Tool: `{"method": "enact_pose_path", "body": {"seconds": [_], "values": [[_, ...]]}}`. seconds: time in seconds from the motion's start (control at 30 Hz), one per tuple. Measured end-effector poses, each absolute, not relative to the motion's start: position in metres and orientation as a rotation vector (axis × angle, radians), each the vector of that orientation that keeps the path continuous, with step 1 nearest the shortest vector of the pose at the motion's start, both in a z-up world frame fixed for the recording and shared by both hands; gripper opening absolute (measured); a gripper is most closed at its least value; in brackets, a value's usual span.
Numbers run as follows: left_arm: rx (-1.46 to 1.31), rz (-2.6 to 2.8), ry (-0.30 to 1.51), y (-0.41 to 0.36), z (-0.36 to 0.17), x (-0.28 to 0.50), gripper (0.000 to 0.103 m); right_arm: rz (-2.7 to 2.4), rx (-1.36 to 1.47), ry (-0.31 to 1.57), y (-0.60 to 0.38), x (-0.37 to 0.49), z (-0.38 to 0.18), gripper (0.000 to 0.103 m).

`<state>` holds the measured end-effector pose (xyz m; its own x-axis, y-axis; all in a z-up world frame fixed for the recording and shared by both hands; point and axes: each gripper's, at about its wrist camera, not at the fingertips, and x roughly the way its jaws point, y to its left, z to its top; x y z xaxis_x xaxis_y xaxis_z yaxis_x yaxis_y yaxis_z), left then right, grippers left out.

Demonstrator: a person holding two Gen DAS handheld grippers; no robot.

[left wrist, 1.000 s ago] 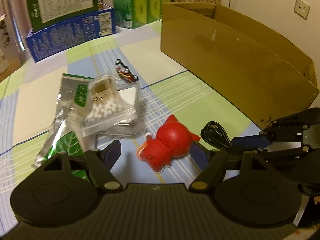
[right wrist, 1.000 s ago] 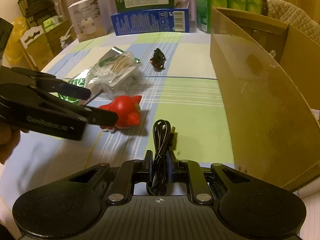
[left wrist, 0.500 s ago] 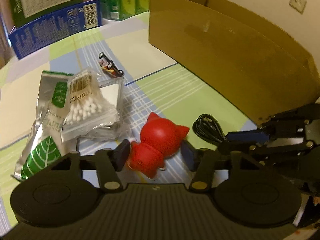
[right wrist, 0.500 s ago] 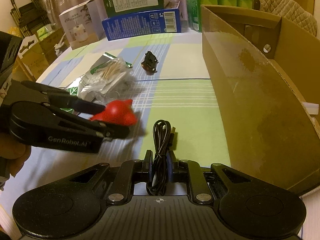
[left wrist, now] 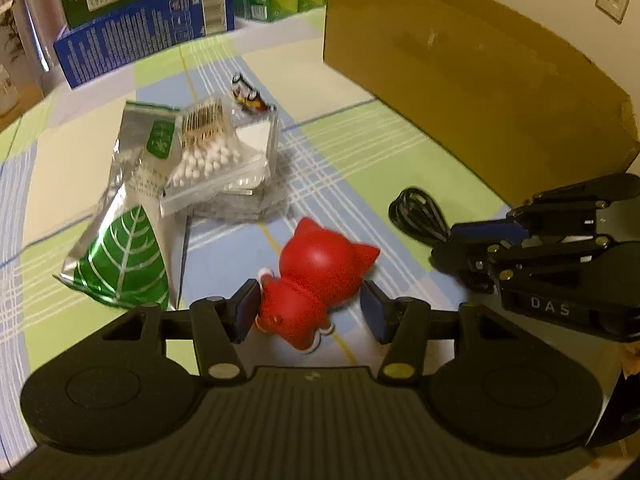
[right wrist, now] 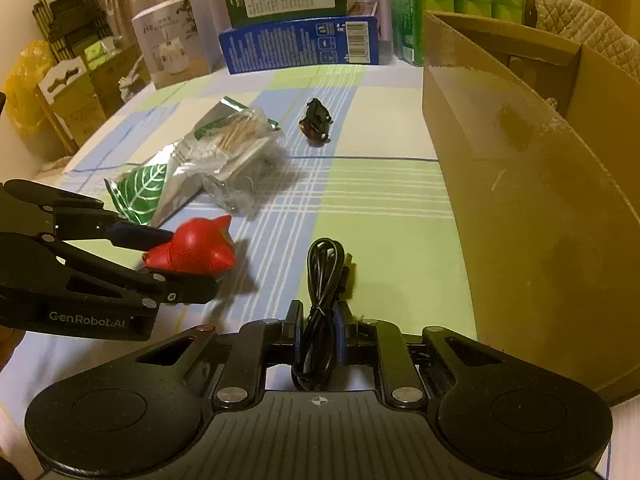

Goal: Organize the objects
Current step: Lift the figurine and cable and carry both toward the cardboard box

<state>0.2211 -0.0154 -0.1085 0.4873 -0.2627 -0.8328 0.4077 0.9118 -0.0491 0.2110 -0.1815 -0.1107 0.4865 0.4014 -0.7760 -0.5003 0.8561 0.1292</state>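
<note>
Red toy cat point(left wrist: 316, 292) just left of the cardboard box point(left wrist: 480, 92) looks light and squishy, left gripper point(left wrist: 310, 312) jaws wide around its body, right gripper point(right wrist: 318, 334) clamped on the black cable point(right wrist: 324, 280).

The left gripper point(left wrist: 310, 312) is held low over the checked surface point(left wrist: 360, 152), its two blue-padded fingers point(left wrist: 246, 310) spread apart on either side of a red cat-eared toy figure point(left wrist: 316, 276); the left pad looks to touch the toy, the right pad stands just clear of it. The right gripper point(right wrist: 318, 332) sits just beside it, pointing the same way, its fingers point(right wrist: 296, 330) pressed together on a coiled black cable point(right wrist: 324, 280). In the right wrist view the left gripper point(right wrist: 160, 264) comes in from the left edge.
</note>
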Motion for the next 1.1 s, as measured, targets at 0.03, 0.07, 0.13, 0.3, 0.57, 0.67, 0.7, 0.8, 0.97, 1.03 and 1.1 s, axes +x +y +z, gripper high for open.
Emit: {"method": "enact_pose_path", "body": {"seconds": [0.03,0.07,0.13,0.3,0.57,0.67,0.7,0.8,0.97,1.03,1.1], "values": [[0.172,-0.411,0.98,-0.016,-0.11,0.221,0.051,0.549,-0.118,0.913,-0.181,0.212,-0.112,0.025],[0.178,-0.41,0.978,-0.016,-0.111,0.221,0.051,0.546,-0.119,0.913,-0.181,0.212,-0.112,0.039],[0.16,-0.41,0.973,-0.014,-0.11,0.223,0.051,0.545,-0.11,0.906,-0.181,0.213,-0.113,0.049],[0.124,-0.407,0.962,-0.013,-0.107,0.226,0.05,0.547,-0.113,0.902,-0.177,0.216,-0.114,0.049],[0.147,-0.404,0.976,-0.013,-0.111,0.229,0.049,0.539,-0.149,0.884,-0.172,0.218,-0.116,0.027],[0.172,-0.398,0.977,-0.016,-0.114,0.229,0.048,0.531,-0.146,0.888,-0.173,0.22,-0.116,0.017],[0.164,-0.396,0.98,-0.015,-0.114,0.229,0.047,0.531,-0.138,0.891,-0.174,0.221,-0.115,0.017],[0.126,-0.392,0.987,-0.013,-0.113,0.23,0.047,0.53,-0.132,0.896,-0.175,0.222,-0.114,0.016],[0.092,-0.375,0.987,-0.013,-0.11,0.23,0.047,0.543,-0.124,0.872,-0.173,0.219,-0.108,0.016],[0.079,-0.37,0.982,-0.013,-0.109,0.229,0.047,0.543,-0.118,0.864,-0.172,0.219,-0.105,0.016],[0.072,-0.361,0.975,-0.013,-0.107,0.228,0.047,0.538,-0.111,0.858,-0.172,0.219,-0.104,0.016]]}}
